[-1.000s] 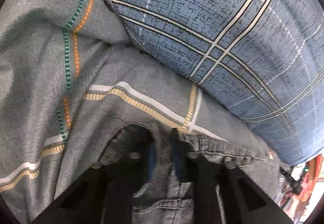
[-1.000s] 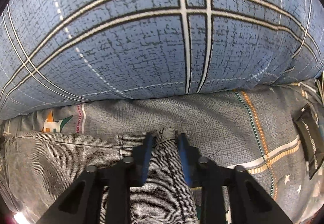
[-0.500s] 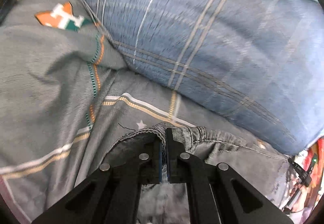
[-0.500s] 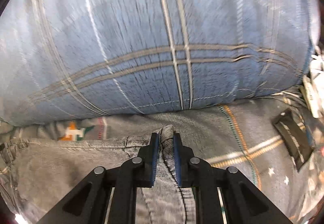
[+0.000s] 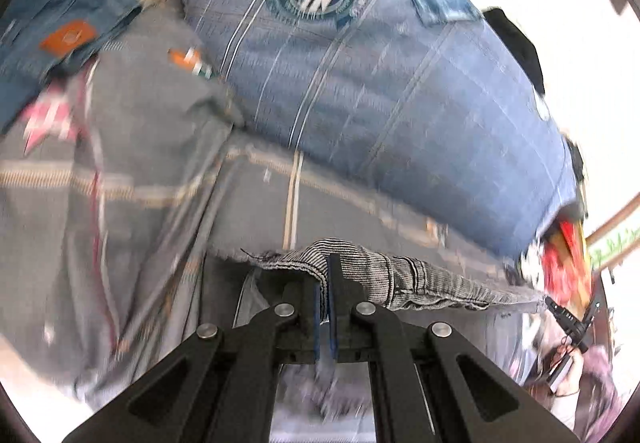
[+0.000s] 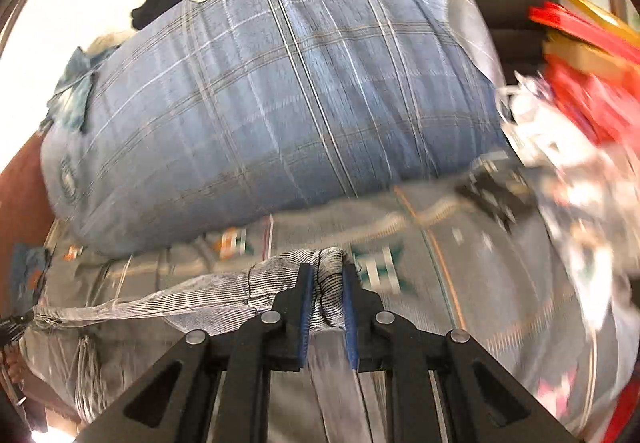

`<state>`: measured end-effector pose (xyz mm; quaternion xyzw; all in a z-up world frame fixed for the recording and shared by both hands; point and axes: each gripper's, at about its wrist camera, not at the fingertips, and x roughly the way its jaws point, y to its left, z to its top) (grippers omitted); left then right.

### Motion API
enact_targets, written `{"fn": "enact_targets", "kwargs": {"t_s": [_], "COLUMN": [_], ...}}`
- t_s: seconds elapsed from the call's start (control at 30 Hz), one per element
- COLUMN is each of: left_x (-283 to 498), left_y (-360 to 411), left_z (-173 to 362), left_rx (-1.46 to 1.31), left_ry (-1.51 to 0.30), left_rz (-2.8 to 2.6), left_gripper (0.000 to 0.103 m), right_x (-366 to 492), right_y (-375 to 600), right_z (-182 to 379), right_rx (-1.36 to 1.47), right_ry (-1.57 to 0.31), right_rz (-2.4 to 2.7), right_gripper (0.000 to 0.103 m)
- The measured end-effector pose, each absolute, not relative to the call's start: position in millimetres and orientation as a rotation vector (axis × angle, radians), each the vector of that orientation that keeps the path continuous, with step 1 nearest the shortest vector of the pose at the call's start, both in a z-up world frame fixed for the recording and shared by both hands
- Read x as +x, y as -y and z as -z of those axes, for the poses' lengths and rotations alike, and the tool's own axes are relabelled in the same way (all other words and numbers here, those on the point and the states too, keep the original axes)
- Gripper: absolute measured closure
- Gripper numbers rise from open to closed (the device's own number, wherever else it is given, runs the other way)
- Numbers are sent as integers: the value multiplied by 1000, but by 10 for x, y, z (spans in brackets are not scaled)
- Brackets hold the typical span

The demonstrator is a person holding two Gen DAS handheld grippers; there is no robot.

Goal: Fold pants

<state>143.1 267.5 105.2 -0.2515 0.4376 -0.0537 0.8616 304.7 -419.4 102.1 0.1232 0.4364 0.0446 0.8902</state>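
The grey striped denim pants point(image 5: 400, 275) hang stretched between my two grippers, lifted above the bed. My left gripper point(image 5: 325, 283) is shut on one end of their top edge. My right gripper point(image 6: 325, 283) is shut on the other end, where the fabric point(image 6: 276, 279) bunches between the blue pads. The pants' edge runs off left in the right wrist view and off right in the left wrist view. The rest of the pants hangs below, hidden behind the grippers.
A big blue plaid pillow point(image 5: 380, 95) point(image 6: 288, 99) lies just beyond the pants on a grey patterned bedsheet point(image 5: 152, 171) point(image 6: 480, 283). Blue denim clothing point(image 5: 52, 43) lies far left. Red and white clutter point(image 6: 576, 115) sits at the bed's right side.
Both grippers closed on the pants' edge and lifted it up and back from the bed. The pillow now looks farther and lower, and the views are motion blurred.
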Motion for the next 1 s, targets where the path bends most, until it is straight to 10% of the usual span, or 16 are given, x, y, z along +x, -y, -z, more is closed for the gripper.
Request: {"fn": "enact_targets", "kwargs": {"t_s": [0.3,0.47,0.67,1.0], "left_x": [1005,939,886,1314], "left_y": [-2523,-2638,-2380,-1732], "left_z": [45,-195,-772,-102], "left_rx": [-374,-394,-318,-224], "left_ry": [-1195,-1141,-952,-1097], "left_rz": [34,-30,-27,14], "left_gripper": [95,62,49,48], "right_x": [2271,2200,2389,2186], "right_y": [4139,4359,4446,4481], "right_z": [284,-20,-334,159], "right_rx": [198,292,390,640], "right_ry": [-1182,-1104,-1052,-1207], "right_rz": [-47,-3,-39,-18], "right_gripper": [84,41,40,41]}}
